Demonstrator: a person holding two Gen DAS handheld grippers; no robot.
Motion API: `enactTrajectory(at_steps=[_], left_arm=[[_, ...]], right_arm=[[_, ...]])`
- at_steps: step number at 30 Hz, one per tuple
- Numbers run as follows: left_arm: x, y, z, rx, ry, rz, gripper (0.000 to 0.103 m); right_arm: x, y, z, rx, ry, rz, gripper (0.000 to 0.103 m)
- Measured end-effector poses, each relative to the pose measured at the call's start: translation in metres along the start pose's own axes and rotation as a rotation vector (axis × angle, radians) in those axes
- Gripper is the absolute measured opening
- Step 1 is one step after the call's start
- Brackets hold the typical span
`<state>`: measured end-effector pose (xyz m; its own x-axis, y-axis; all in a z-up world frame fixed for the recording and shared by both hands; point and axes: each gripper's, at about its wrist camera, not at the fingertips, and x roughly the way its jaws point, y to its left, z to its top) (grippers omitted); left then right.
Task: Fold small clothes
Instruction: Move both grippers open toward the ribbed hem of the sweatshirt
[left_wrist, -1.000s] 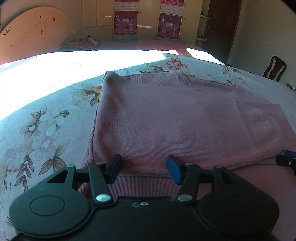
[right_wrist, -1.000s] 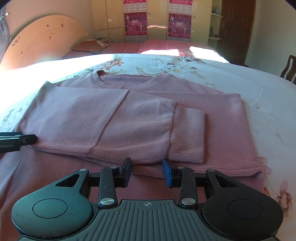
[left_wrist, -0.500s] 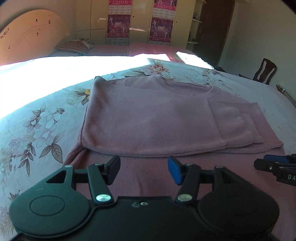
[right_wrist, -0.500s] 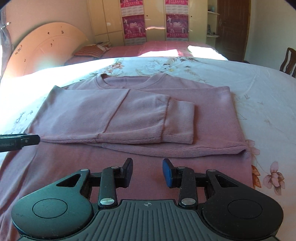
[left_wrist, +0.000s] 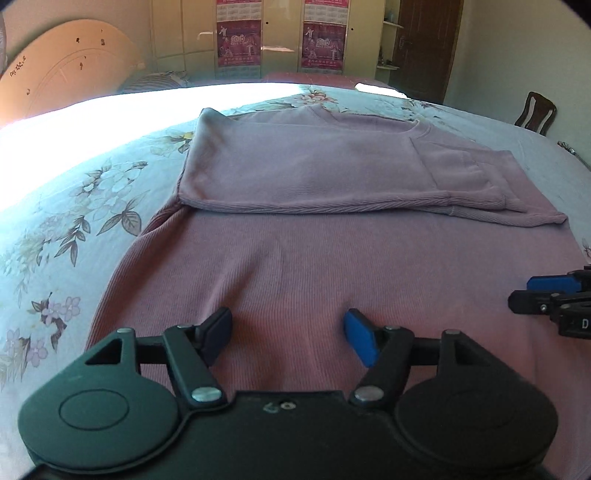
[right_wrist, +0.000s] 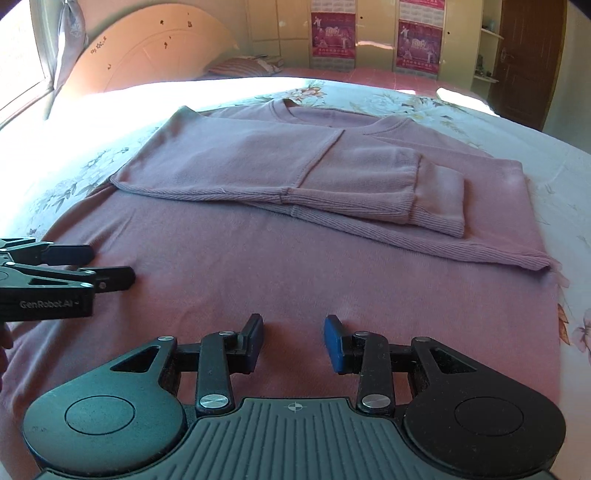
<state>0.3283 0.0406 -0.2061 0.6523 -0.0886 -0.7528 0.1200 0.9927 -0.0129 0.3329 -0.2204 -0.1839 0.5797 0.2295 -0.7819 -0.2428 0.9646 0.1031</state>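
A pink knit sweater (left_wrist: 314, 258) lies flat on the bed, collar at the far end, with both sleeves (right_wrist: 369, 181) folded across its chest. It also shows in the right wrist view (right_wrist: 295, 266). My left gripper (left_wrist: 288, 332) is open and empty, just above the sweater's near lower body. My right gripper (right_wrist: 293, 339) is open and empty over the lower body too, to the right of the left one. Each gripper shows at the edge of the other's view: the right one (left_wrist: 546, 299) and the left one (right_wrist: 92, 269).
The sweater lies on a floral bedsheet (left_wrist: 74, 206) with strong sunlight at its far side. A headboard (right_wrist: 147, 55), a striped pillow (right_wrist: 243, 66), wardrobes with posters (right_wrist: 332, 33), a dark door (right_wrist: 524, 55) and a wooden chair (left_wrist: 535, 114) stand beyond the bed.
Both grippers have drawn back toward me from the folded sleeves, down to the sweater's lower body. Both stay open and empty. The sweater has not moved.
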Motion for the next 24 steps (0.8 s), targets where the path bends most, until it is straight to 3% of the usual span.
enactTrajectory(at_steps=[6,11,13,17,21,24], left_arm=[[-0.011,0.017,-0.008,-0.038,0.0,0.07,0.07],[-0.024,0.025,-0.019,-0.052,0.015,0.096,0.074],[-0.037,0.028,-0.022,-0.081,0.007,0.063,0.071],[-0.057,0.015,-0.029,-0.033,-0.024,-0.039,0.073],[-0.059,0.001,-0.037,0.004,-0.013,-0.118,0.073],[-0.055,-0.007,-0.045,0.047,0.007,-0.133,0.073]], right_arm=[[-0.024,-0.041,-0.021,0.034,-0.016,-0.068,0.035],[-0.041,-0.052,-0.034,0.058,-0.028,-0.111,0.035],[-0.049,-0.048,-0.036,0.081,-0.023,-0.136,0.036],[-0.067,-0.028,-0.042,0.158,-0.055,-0.071,0.036],[-0.07,0.025,-0.044,0.104,-0.058,-0.029,0.036],[-0.066,0.059,-0.045,0.073,-0.054,-0.016,0.036]])
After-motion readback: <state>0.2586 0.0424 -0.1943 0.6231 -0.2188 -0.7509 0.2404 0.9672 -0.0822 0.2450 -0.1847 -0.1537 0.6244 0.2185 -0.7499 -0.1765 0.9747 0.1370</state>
